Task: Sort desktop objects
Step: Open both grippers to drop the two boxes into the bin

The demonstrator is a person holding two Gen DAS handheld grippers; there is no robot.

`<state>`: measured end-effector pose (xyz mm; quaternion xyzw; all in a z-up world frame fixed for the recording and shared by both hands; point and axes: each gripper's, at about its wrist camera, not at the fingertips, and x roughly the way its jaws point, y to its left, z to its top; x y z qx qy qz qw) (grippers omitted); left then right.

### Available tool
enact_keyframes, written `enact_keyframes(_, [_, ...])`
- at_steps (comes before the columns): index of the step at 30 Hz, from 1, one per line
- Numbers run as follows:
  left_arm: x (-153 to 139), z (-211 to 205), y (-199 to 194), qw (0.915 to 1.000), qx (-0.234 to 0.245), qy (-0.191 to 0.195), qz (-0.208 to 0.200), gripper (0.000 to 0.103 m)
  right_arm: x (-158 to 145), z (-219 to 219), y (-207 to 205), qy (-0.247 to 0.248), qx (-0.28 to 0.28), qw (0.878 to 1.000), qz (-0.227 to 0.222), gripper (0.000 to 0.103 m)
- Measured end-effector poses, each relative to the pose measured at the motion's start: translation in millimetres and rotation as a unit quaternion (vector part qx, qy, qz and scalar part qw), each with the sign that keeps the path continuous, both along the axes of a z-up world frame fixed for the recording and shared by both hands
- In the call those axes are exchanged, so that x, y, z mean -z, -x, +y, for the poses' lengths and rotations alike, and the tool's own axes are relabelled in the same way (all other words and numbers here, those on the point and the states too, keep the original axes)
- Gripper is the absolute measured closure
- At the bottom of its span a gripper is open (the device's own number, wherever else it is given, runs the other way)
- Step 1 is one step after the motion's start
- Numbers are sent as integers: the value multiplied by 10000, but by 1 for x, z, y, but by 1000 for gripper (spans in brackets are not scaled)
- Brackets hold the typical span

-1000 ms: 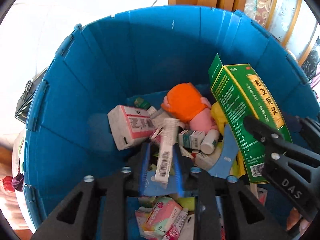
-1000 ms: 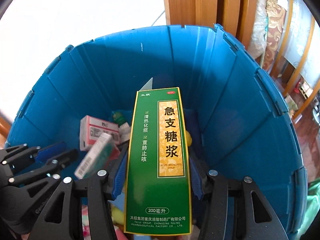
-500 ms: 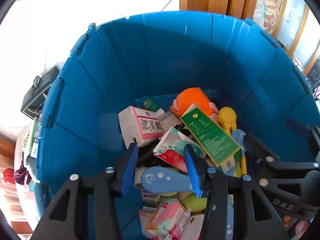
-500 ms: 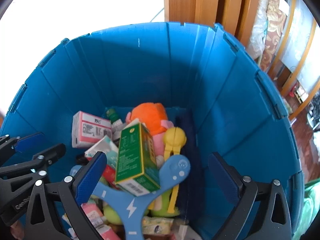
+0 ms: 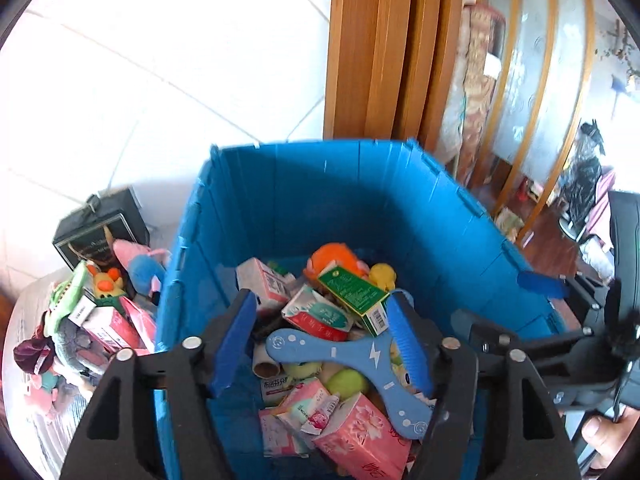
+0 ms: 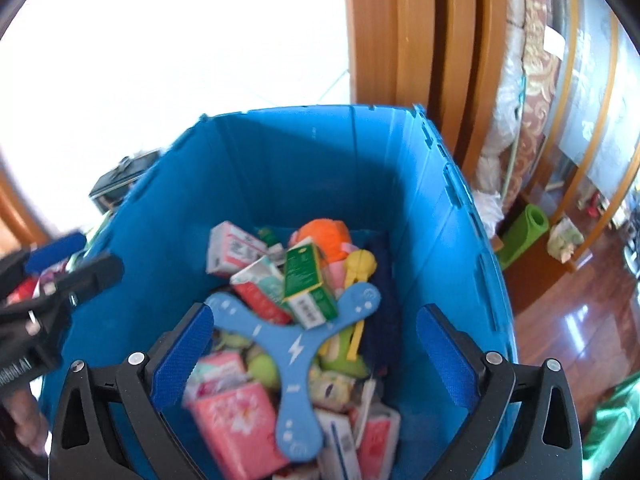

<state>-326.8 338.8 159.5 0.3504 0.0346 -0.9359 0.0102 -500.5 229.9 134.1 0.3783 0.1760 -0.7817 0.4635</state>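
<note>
Left gripper (image 5: pixel 320 344) above blue crate (image 5: pixel 320 184), fingers wide, nothing held. Right gripper (image 6: pixel 316 356) likewise spread wide, empty. Green medicine box (image 6: pixel 306 276) lay inside crate atop pile, resting on blue three-armed boomerang (image 6: pixel 294 350), beside orange plush (image 6: pixel 324 234).

Bright daylight, fisheye views with blown-out upper left.

The white wall (image 5: pixel 160 60) is overexposed to glare. The blue bin (image 6: pixel 400 184) shades its own inner walls. Straight wooden panels (image 5: pixel 392 48) bow near the dark rounded corners. The right wrist view shows soft motion blur on the pink pack (image 6: pixel 240 420).
</note>
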Motion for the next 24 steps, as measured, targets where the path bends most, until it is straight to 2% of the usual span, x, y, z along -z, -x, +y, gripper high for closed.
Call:
enact_keyframes(3, [-4,1,-29,9989,-150,164,401,33,-2,21,-23,149,-49,9997,184,0])
enact_keyframes(8, [-1,3,-57,9984,-29,70,552,33,0,45,-48,446,120,9982,395,0])
enact_keyframes(10, [3,6,-62,9986,-67,133,498,33,0,52,-54,554,208,9972,464,0])
enact_keyframes(15, [11,14,-76,9970,-351,591,368,33,3,58,-65,544,393,9953,696,0])
enact_keyframes(24, [21,8,-83,9980,-374,411,287,33,5,58,-72,495,446,9935,927,0])
